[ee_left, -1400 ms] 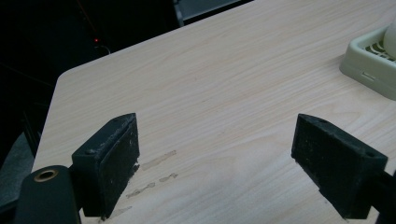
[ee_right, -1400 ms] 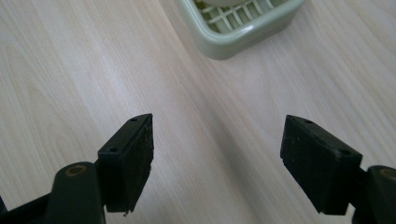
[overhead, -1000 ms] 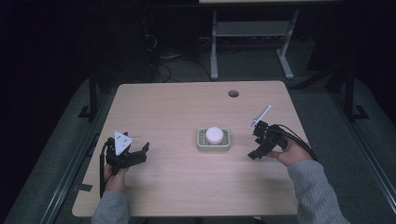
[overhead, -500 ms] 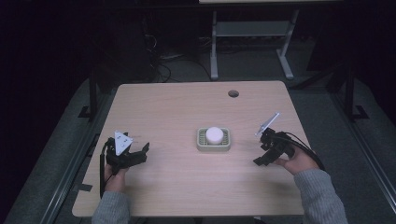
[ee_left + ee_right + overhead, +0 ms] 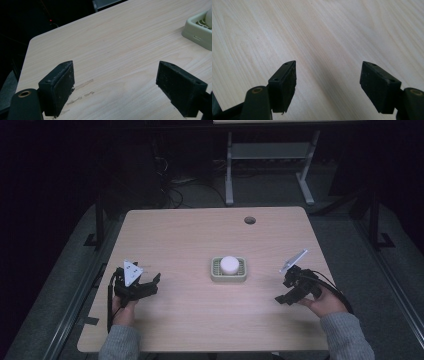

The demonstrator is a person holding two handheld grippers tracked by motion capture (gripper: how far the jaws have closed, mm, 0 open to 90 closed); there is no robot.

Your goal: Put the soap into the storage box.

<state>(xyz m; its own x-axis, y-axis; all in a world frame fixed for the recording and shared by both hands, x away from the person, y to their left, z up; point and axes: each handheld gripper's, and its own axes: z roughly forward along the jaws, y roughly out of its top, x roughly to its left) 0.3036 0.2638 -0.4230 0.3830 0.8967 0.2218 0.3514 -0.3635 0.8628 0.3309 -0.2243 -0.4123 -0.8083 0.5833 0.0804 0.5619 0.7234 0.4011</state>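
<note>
Currently | left gripper (image 5: pixel 150 286) near table (image 5: pixel 190 235) left edge, jaws spread, empty | right gripper (image 5: pixel 283 291) near right edge, jaws spread, empty | white round soap (image 5: pixel 229 264) in soap dish (image 5: pixel 215 274), table centre

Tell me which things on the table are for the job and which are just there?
For the job: soap; soap dish; left hand-held gripper; right hand-held gripper.
Just there: table; round hole in it.
</note>
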